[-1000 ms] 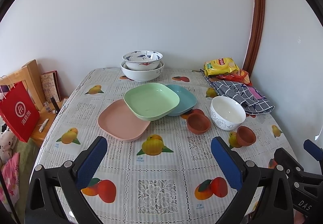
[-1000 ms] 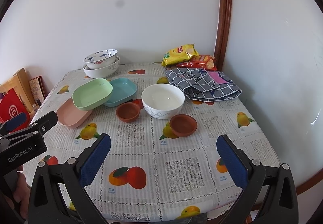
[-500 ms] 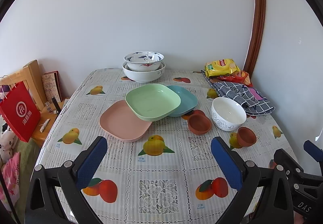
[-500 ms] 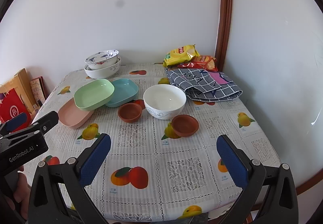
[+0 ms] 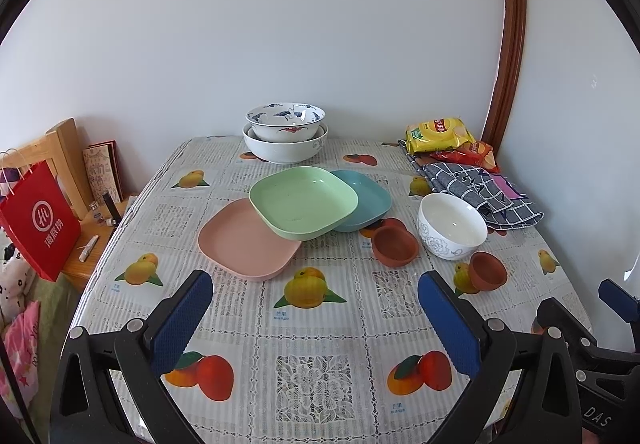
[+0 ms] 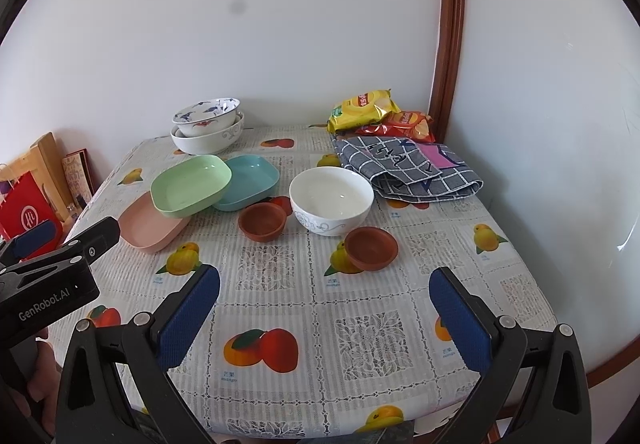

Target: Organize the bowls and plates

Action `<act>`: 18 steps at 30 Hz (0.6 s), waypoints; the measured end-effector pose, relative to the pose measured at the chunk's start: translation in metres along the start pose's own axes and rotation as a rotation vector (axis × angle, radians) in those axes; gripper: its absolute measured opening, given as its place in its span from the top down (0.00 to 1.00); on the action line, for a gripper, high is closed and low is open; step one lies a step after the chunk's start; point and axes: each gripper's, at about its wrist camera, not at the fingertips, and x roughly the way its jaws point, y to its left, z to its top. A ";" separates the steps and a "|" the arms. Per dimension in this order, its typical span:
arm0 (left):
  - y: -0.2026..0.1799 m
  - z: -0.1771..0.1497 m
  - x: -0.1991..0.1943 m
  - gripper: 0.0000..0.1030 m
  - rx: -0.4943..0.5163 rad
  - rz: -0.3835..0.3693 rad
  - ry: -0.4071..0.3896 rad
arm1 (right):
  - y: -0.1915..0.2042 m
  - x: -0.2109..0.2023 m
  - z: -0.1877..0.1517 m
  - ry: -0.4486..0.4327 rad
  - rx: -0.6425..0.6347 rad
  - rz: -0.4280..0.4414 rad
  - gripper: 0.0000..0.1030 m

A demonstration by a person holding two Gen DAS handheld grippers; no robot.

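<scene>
Left wrist view
Left hand-held gripper (image 5: 312, 318): spread wide, empty, hanging over the near part of the worktop (image 5: 320, 376).
Plates: green plate (image 5: 303, 201) tilted, resting on the pink plate (image 5: 244, 240) and the teal plate (image 5: 366, 200); all mid-worktop.
Stacked bowls: patterned bowl (image 5: 285, 120) nested in the large white bowl (image 5: 285, 146) at the far edge.
Handling, plates: likely light, stiff plastic; pinch the green one's near raised rim first, since it lies on top.

Right wrist view
Right hand-held gripper (image 6: 324, 318): spread wide, empty, well short of the dishes.
White bowl (image 6: 331, 204): between two small brown bowls, one (image 6: 262, 221) just left of it, one (image 6: 371, 247) in front.
Handling, bowls: the white bowl looks like glazed ceramic, heavier, slippery, breakable; grip across the rim wall and set down gently. The brown ones look small and light, possibly clay.
Left hand-held gripper (image 6: 60, 244): seen at the left edge.
</scene>
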 end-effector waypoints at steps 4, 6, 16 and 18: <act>0.001 0.000 0.000 0.00 -0.001 -0.004 0.005 | 0.001 0.000 0.000 0.001 0.001 0.000 0.00; 0.002 0.000 -0.002 0.00 -0.004 -0.002 0.003 | 0.001 -0.001 0.000 0.000 0.001 0.002 0.00; 0.001 -0.001 -0.004 0.00 -0.003 -0.004 -0.001 | 0.002 -0.002 0.000 -0.002 0.001 0.003 0.00; 0.001 -0.001 -0.004 0.00 -0.007 -0.005 -0.002 | 0.003 -0.002 -0.001 -0.003 0.001 0.004 0.00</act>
